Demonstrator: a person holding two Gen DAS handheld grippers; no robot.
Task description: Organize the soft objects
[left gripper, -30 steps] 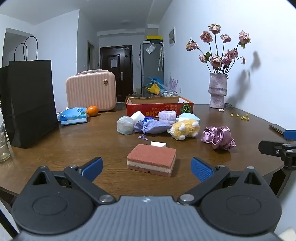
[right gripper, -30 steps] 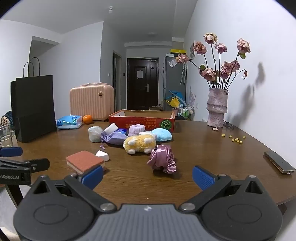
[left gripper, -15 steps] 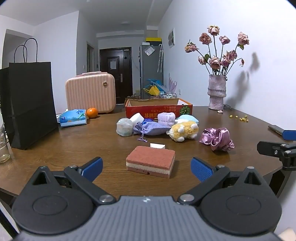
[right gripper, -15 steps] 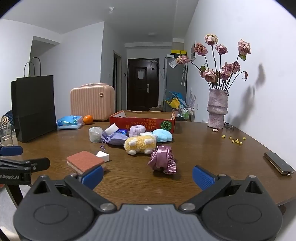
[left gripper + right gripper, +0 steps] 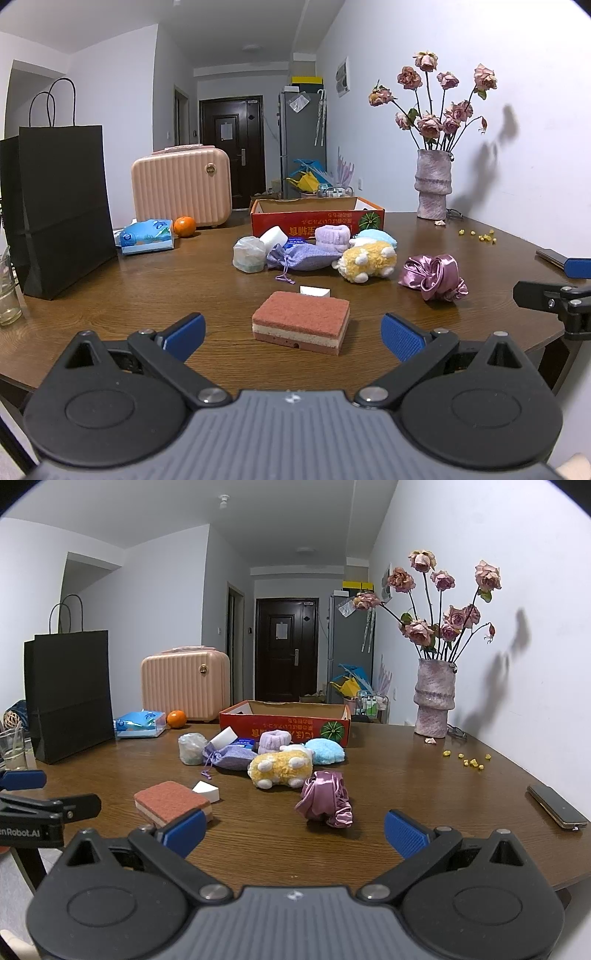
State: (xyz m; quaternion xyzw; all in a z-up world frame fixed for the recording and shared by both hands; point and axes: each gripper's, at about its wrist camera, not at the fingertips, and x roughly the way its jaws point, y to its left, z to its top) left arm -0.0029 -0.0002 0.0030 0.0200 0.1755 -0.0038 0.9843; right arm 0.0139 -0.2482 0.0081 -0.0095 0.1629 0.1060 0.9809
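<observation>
Left gripper [image 5: 293, 332] held low and level over the near table edge, blue pads spread wide, nothing between them; right gripper [image 5: 295, 832] same pose, jaws wide apart and empty, off to the right of the left one; each shows at the edge of the other's view. One red-topped sponge [image 5: 301, 321] lies flat on the wooden table [image 5: 147, 295] just ahead of the left gripper, centred between its fingers, not touching; one small white wedge [image 5: 315, 291] just behind the sponge. One purple satin scrunchie bundle [image 5: 327, 803] lies just ahead of the right gripper, slightly left of centre. Farther back, one cluster: one yellow plush [image 5: 367, 261], one lavender drawstring pouch [image 5: 301, 258], one pale wrapped roll [image 5: 248, 254], one white foam block [image 5: 272, 236], one lilac fuzzy roll [image 5: 331, 237], one light blue puff [image 5: 325, 751]; all in front of one open red cardboard box [image 5: 317, 218]. One black paper bag [image 5: 61, 206] at left; one vase of roses [image 5: 433, 182] at right.
</observation>
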